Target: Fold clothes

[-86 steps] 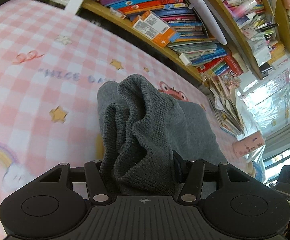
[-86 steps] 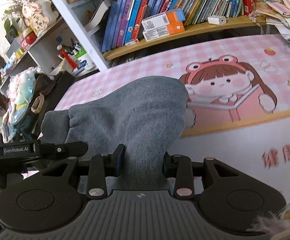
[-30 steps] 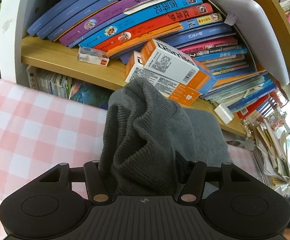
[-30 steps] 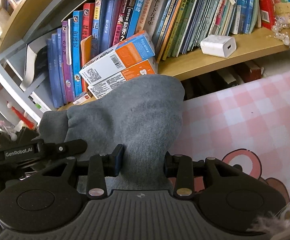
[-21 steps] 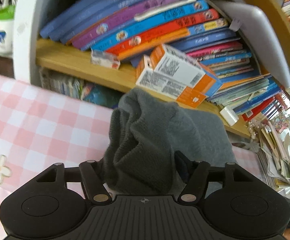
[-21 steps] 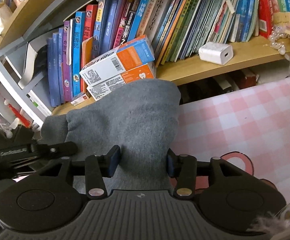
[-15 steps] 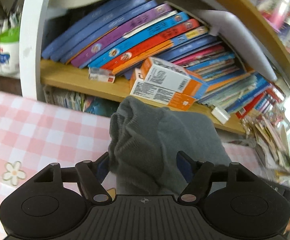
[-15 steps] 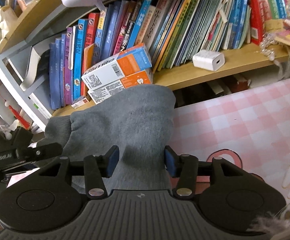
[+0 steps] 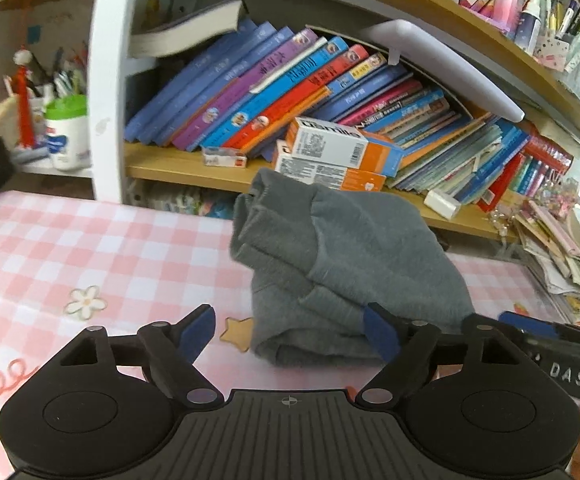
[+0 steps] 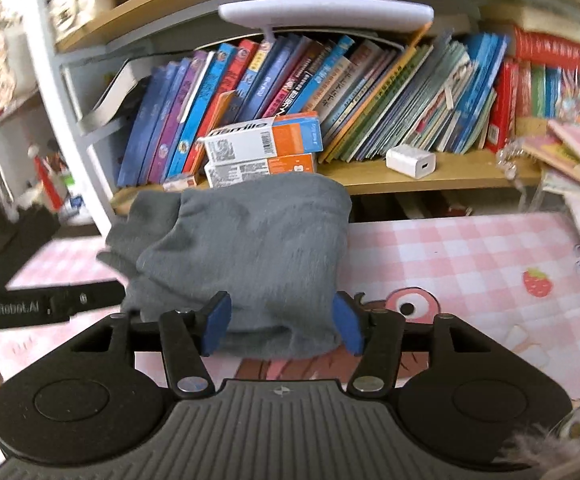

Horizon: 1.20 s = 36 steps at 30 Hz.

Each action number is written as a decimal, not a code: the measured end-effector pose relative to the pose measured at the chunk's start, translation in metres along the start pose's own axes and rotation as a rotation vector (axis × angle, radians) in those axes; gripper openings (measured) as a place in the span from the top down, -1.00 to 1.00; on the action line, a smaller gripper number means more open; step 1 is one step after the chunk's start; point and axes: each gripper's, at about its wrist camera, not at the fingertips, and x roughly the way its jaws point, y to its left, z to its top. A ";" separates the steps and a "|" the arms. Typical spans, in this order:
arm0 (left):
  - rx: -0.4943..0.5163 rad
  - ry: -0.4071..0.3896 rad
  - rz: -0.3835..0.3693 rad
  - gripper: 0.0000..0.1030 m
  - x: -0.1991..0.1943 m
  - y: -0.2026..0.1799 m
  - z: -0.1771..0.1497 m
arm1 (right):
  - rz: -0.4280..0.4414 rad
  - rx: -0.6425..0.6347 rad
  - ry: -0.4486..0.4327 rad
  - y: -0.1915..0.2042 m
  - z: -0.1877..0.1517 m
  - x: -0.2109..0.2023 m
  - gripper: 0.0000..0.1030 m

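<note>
A folded grey knit garment point(image 9: 342, 264) lies as a bundle on the pink checked tablecloth point(image 9: 90, 248), close to the bookshelf. My left gripper point(image 9: 290, 330) is open, its blue pads apart, with the bundle's near edge just beyond them and to the right. In the right wrist view the same garment point(image 10: 246, 248) sits between and beyond the open pads of my right gripper point(image 10: 282, 330). The garment rests on the table.
A wooden shelf point(image 9: 178, 166) crammed with leaning books point(image 9: 274, 92) runs just behind the garment, with orange and white boxes point(image 10: 266, 146) and a white charger point(image 10: 410, 162). Stacked papers point(image 9: 562, 256) lie at the right. The other gripper's body point(image 10: 30, 308) shows at left.
Both grippers opened and let go of the grey garment, which now lies on the table by the shelf. Both have drawn back slightly from it.
</note>
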 end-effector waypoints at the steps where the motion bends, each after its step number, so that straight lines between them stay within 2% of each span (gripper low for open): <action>1: 0.005 -0.006 0.013 -0.68 -0.004 -0.001 -0.003 | -0.011 -0.016 -0.001 0.003 -0.003 -0.005 -0.06; 7: 0.065 -0.027 0.063 -0.78 -0.027 -0.009 -0.018 | -0.047 -0.030 -0.005 0.012 -0.017 -0.027 -0.14; 11: 0.068 -0.032 0.081 -0.87 -0.039 -0.010 -0.025 | -0.066 -0.031 -0.013 0.016 -0.023 -0.038 -0.20; 16: 0.085 -0.032 0.105 -0.89 -0.047 -0.012 -0.031 | -0.084 -0.030 -0.026 0.019 -0.030 -0.051 -0.42; 22: 0.112 -0.043 0.116 -0.95 -0.053 -0.017 -0.034 | -0.092 -0.046 -0.032 0.022 -0.032 -0.055 -0.62; 36: 0.102 -0.043 0.106 -0.97 -0.055 -0.015 -0.033 | -0.103 -0.058 -0.026 0.025 -0.033 -0.057 -0.85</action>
